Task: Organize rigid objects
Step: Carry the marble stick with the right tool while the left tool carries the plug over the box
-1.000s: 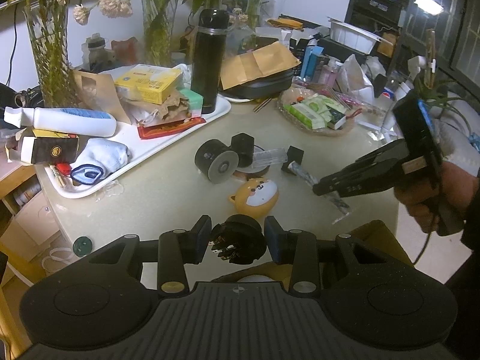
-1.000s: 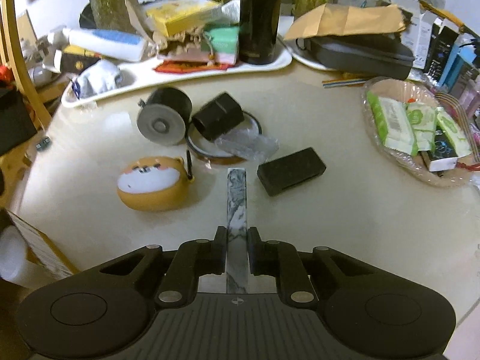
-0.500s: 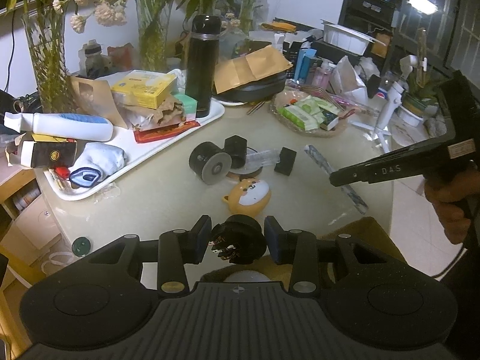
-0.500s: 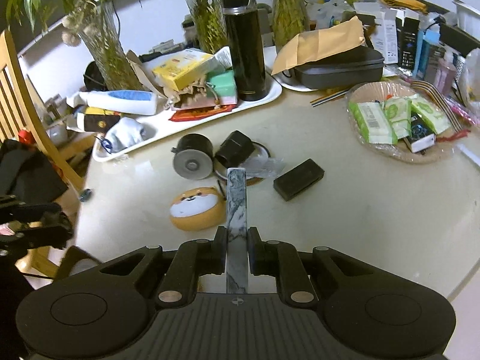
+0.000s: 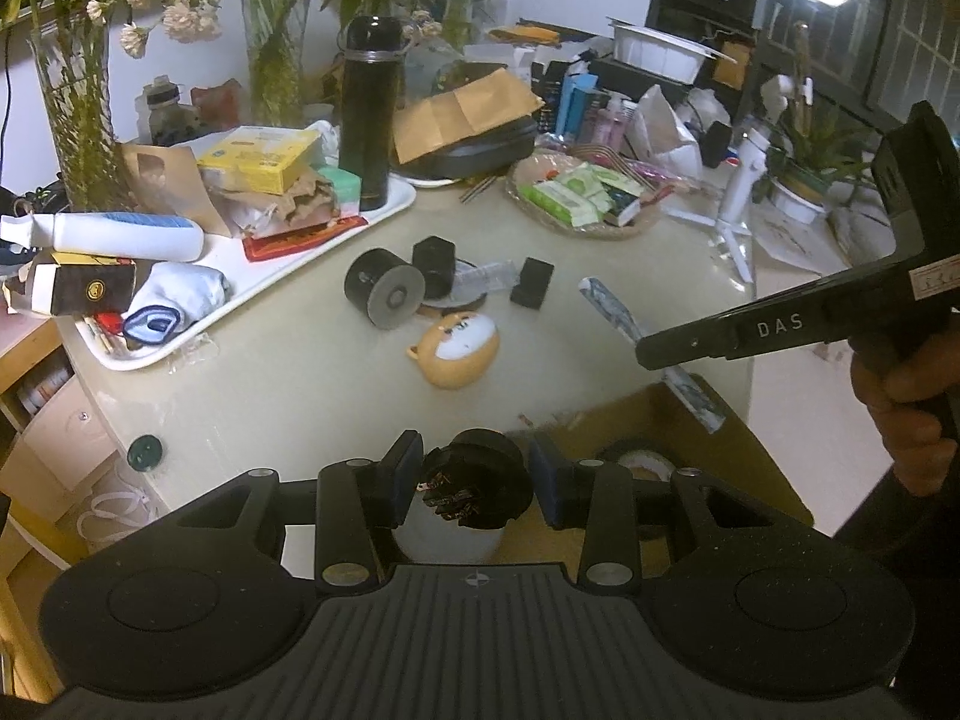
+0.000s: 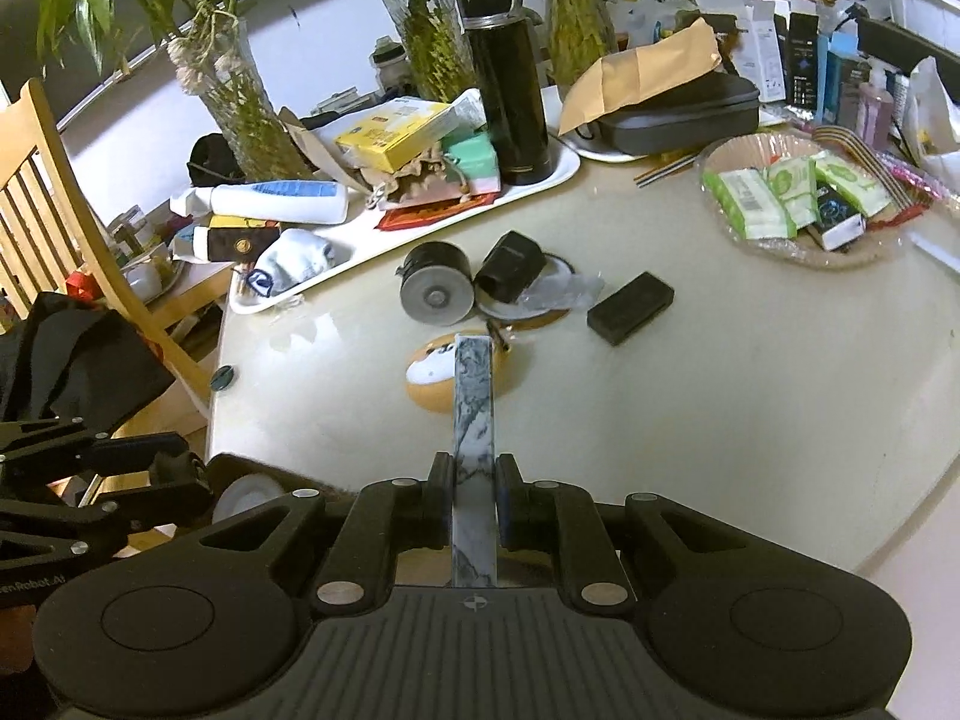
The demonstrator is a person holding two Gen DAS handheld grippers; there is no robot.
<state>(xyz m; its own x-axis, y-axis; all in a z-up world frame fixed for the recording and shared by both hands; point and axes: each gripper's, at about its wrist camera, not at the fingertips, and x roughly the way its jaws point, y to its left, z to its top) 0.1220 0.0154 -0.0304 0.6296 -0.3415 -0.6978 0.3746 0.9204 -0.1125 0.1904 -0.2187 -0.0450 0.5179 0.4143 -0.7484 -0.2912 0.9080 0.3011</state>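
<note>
My left gripper (image 5: 474, 468) is shut on a black round plug with copper pins (image 5: 474, 489), held above an open cardboard box (image 5: 738, 450) at the table's near edge. My right gripper (image 6: 474, 480) is shut on a long grey-and-white marbled bar (image 6: 474, 396) that sticks out forward over the table. In the left wrist view the right gripper (image 5: 645, 354) comes in from the right with the marbled bar (image 5: 606, 306) angled across it. On the table lie a black cylinder with a grey face (image 5: 384, 294), a black block (image 5: 433, 264), a small black box (image 5: 531, 282) and an orange dog-faced case (image 5: 459, 348).
A white tray (image 5: 396, 204) piled with boxes, a bottle and a black flask (image 5: 369, 114) fills the back left. A basket of wipes (image 5: 576, 198) stands at the back right, glass vases behind. A wooden chair (image 6: 54, 180) is at the left. A tape roll (image 5: 639, 462) lies in the box.
The right gripper has risen and drawn back from the table with the marbled bar, rolling a little. The left gripper has shifted slightly back over the cardboard box, still gripping the plug.
</note>
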